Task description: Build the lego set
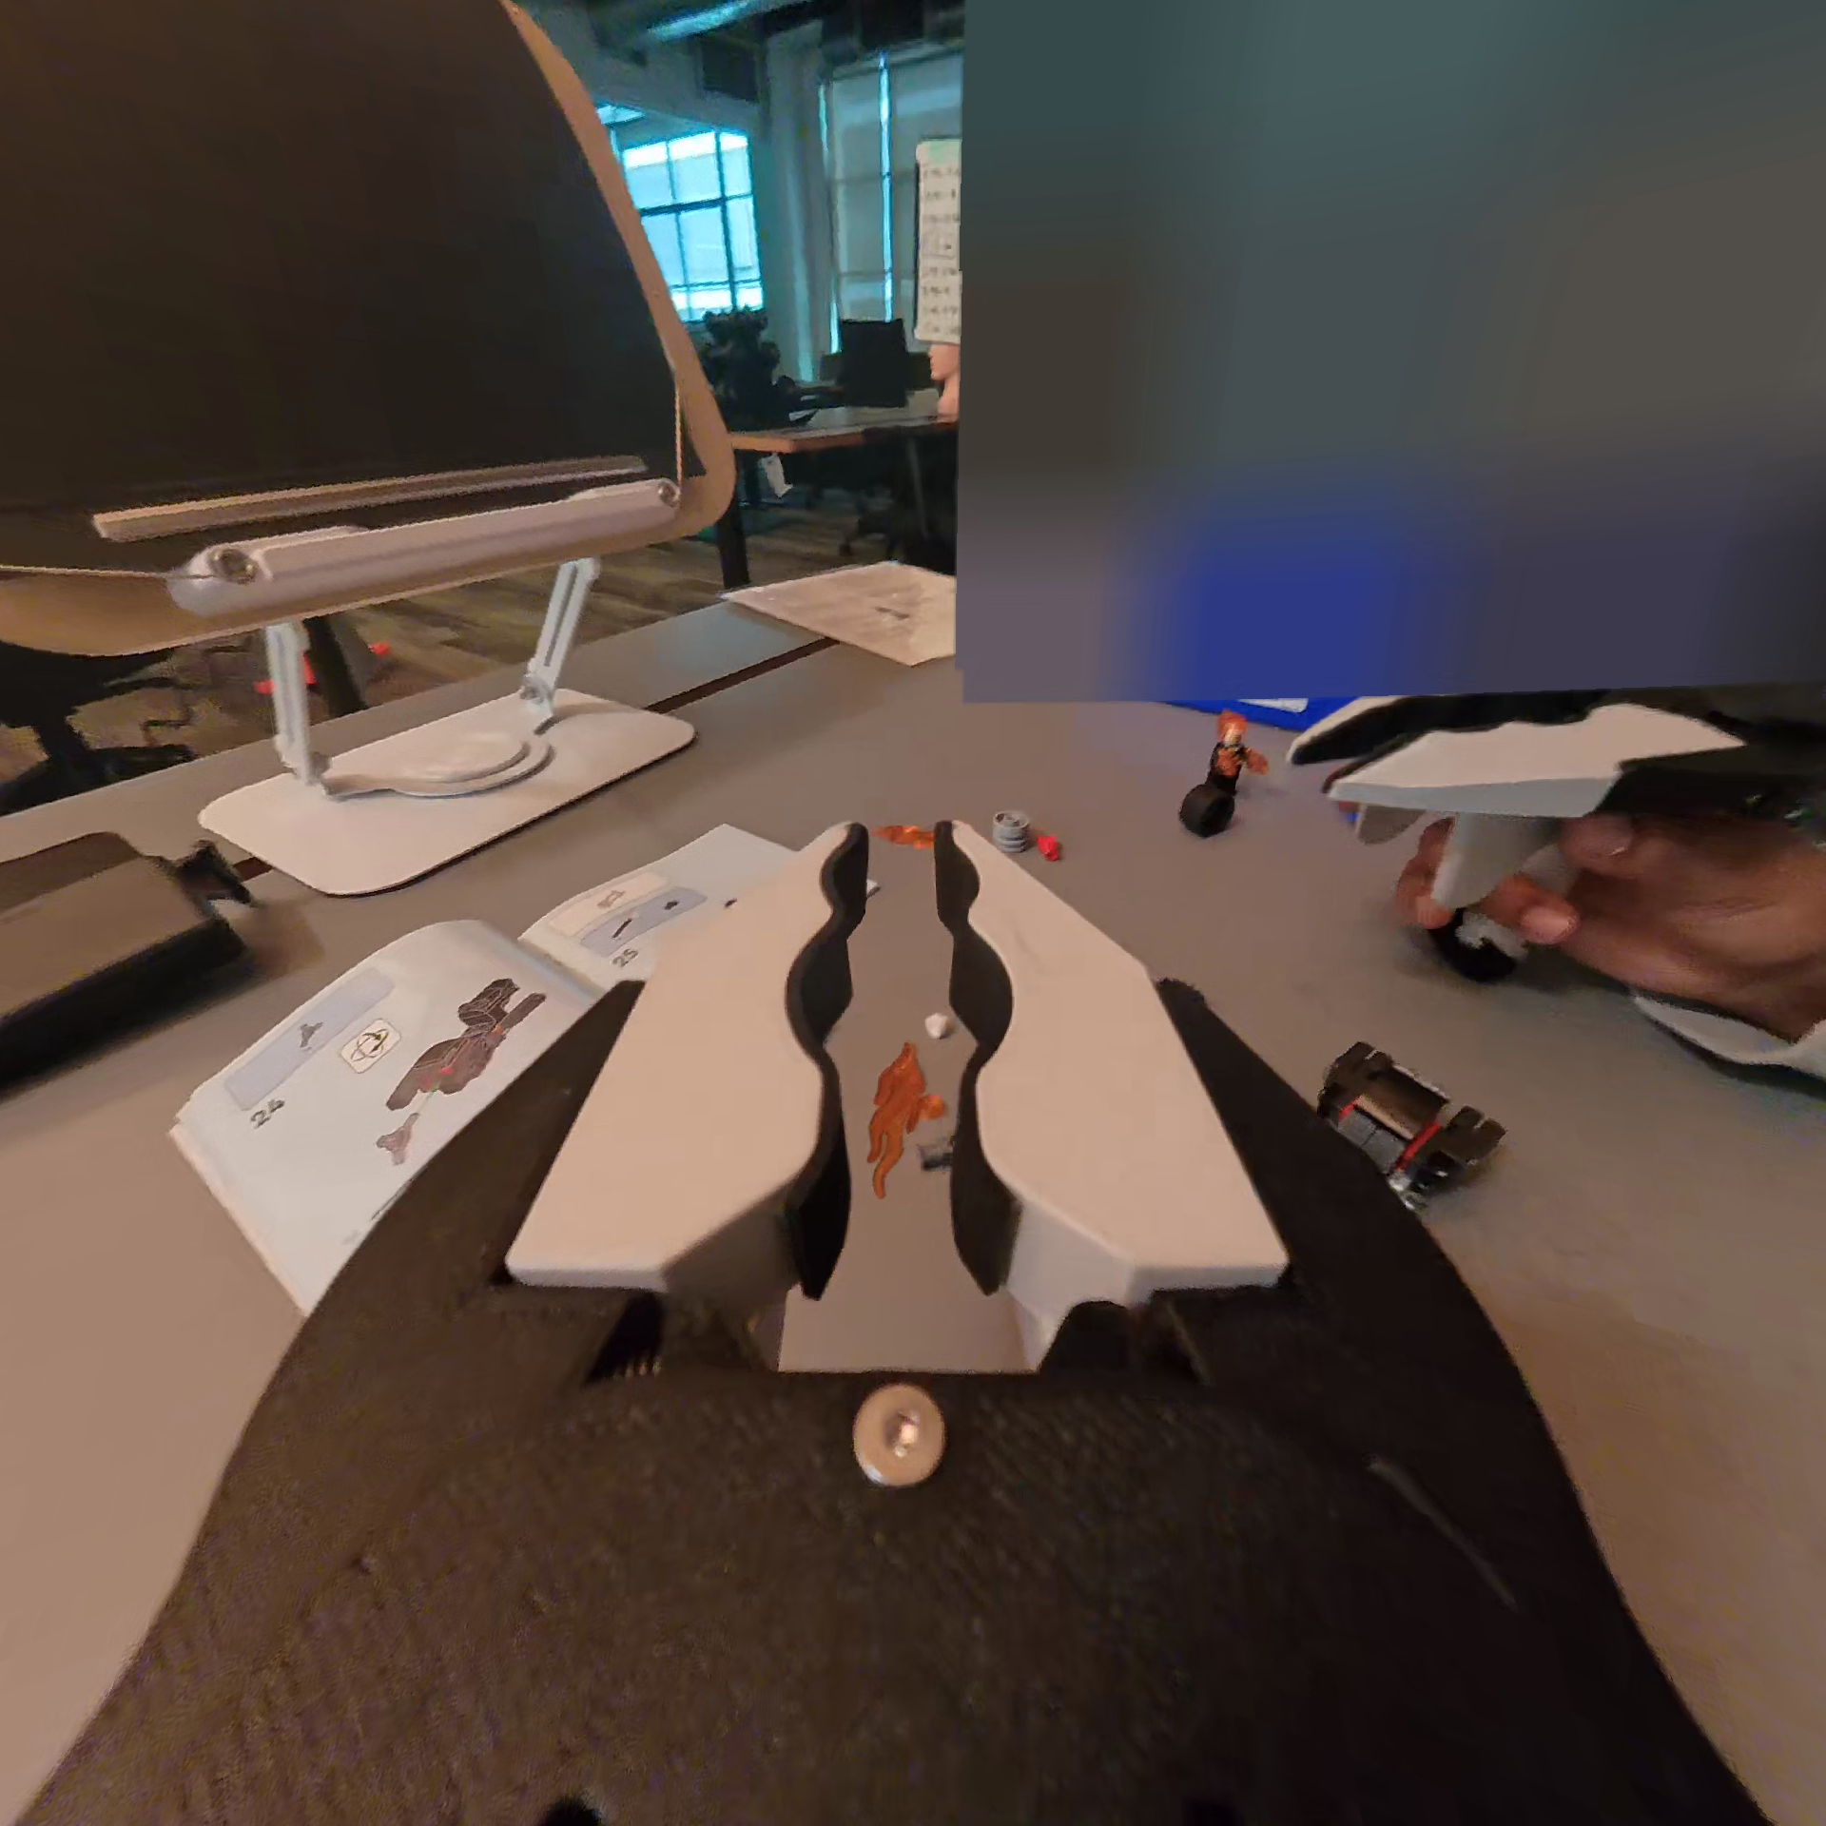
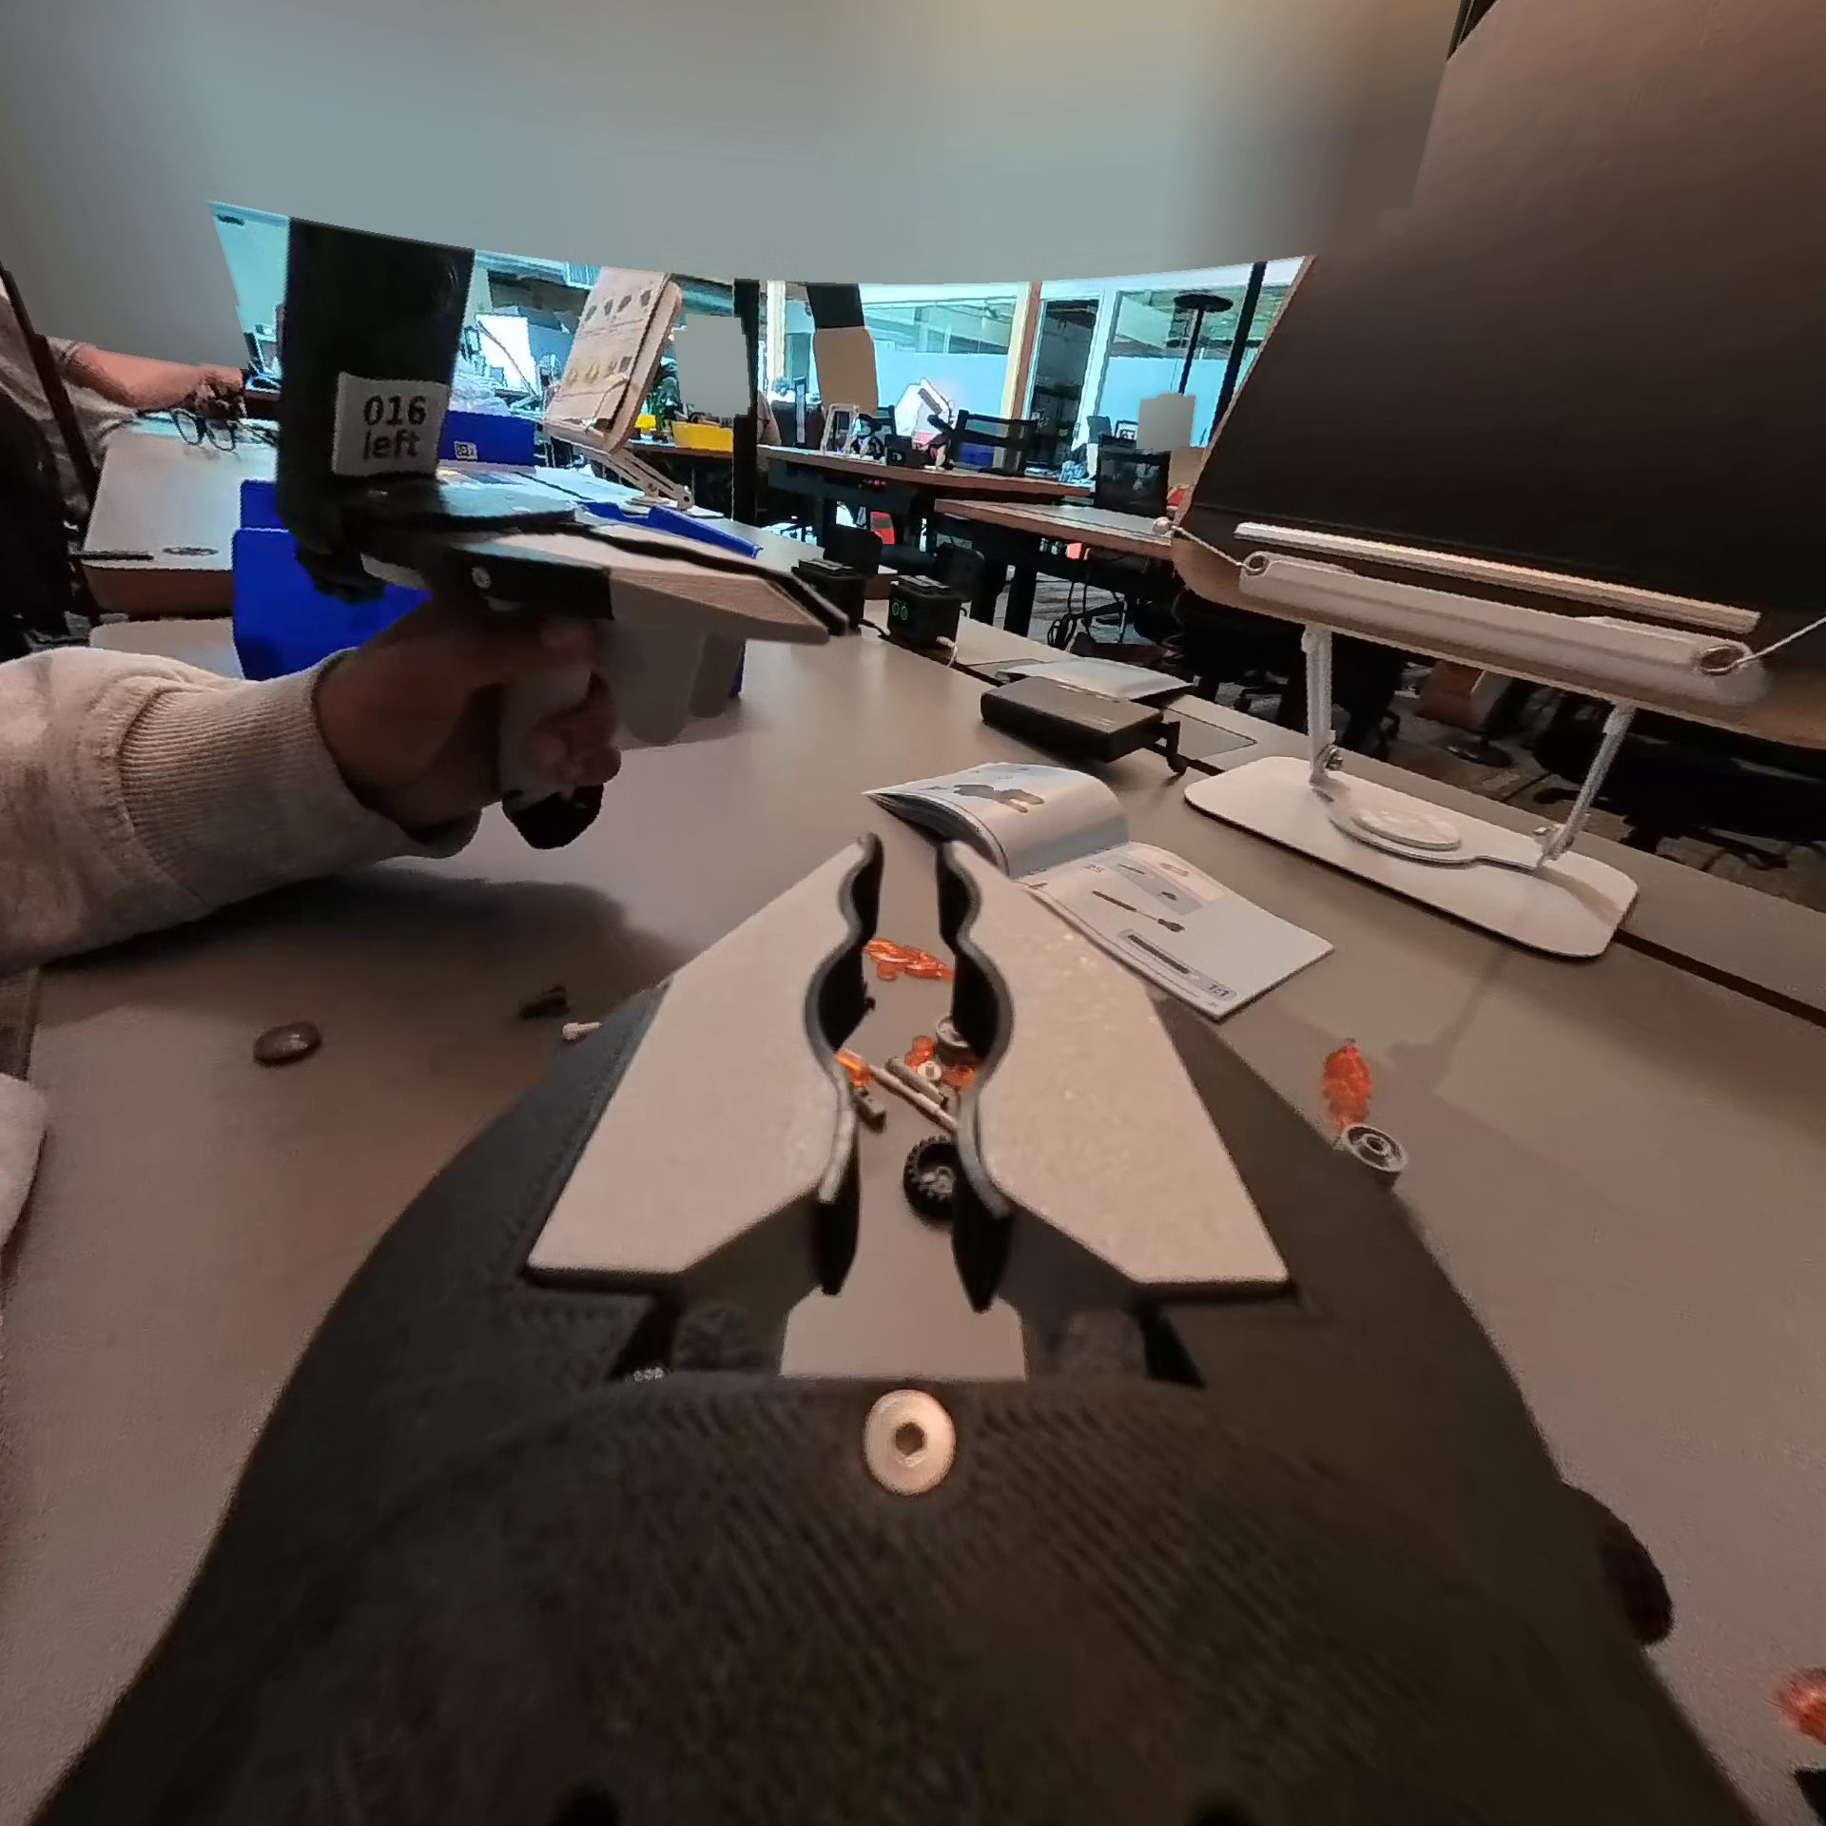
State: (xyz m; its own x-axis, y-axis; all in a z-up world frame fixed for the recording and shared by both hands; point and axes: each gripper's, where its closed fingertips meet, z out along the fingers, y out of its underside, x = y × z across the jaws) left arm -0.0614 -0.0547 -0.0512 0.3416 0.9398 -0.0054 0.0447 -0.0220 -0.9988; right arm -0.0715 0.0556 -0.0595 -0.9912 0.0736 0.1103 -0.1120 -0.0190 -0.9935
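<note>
Both tools are slightly parted and hold nothing: the left tool [image 1: 901, 840] hangs over an orange flame piece [image 1: 897, 1112] on the counter [image 1: 1087, 751], the right tool [image 2: 907, 858] over a scatter of small loose parts [image 2: 914, 1072]. The dark half-built model [image 1: 1408, 1126] lies apart, beside the open instruction booklet [image 1: 326, 1067]. Closing on so crowded a pile could flick neighbours away or pinch two together; the thin flame may skid flat.

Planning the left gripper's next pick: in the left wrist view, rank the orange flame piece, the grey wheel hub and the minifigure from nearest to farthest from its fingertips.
1. Grey wheel hub, just right of the left gripper fingertips.
2. Minifigure, farther right and back.
3. Orange flame piece, well behind the tips, on the table between the open fingers.
</note>
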